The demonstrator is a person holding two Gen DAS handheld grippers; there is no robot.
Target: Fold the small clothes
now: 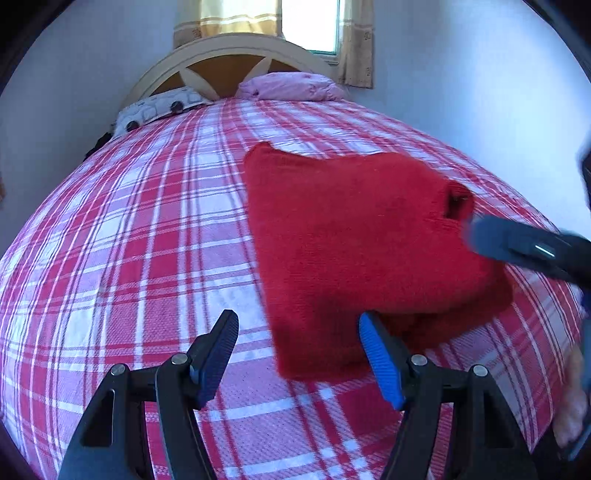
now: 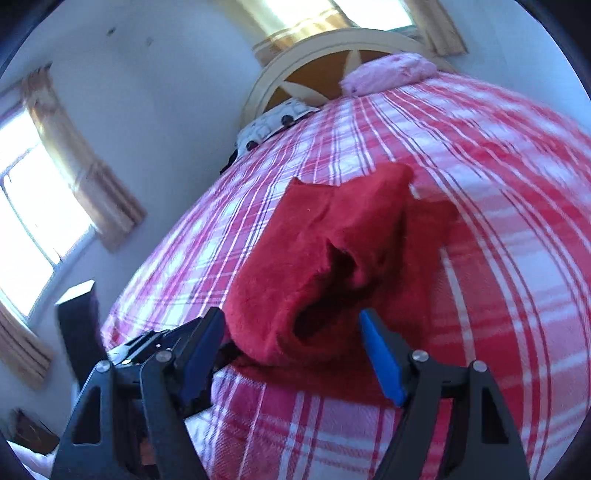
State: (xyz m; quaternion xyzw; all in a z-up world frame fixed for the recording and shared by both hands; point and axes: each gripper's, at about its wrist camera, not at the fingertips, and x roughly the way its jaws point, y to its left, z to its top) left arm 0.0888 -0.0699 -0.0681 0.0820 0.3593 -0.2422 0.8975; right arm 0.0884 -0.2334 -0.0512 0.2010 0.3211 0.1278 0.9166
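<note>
A red knitted garment (image 1: 354, 236) lies folded on the red-and-white plaid bedcover (image 1: 129, 240), right of the middle. My left gripper (image 1: 297, 328) is open just above the bed, and the garment's near left corner reaches in between its fingers without being pinched. One blurred finger (image 1: 517, 247) of my right gripper comes in from the right over the garment's right edge. In the right wrist view my right gripper (image 2: 291, 317) is open, with a gaping sleeve end of the garment (image 2: 332, 258) lying between its fingers, not squeezed.
A patterned pillow (image 1: 155, 109) and a pink pillow (image 1: 291, 86) lie against the cream headboard (image 1: 221, 51), under a curtained window (image 1: 310, 22). A second curtained window (image 2: 33, 214) is in the left wall. Bare plaid cover (image 1: 110, 295) stretches left of the garment.
</note>
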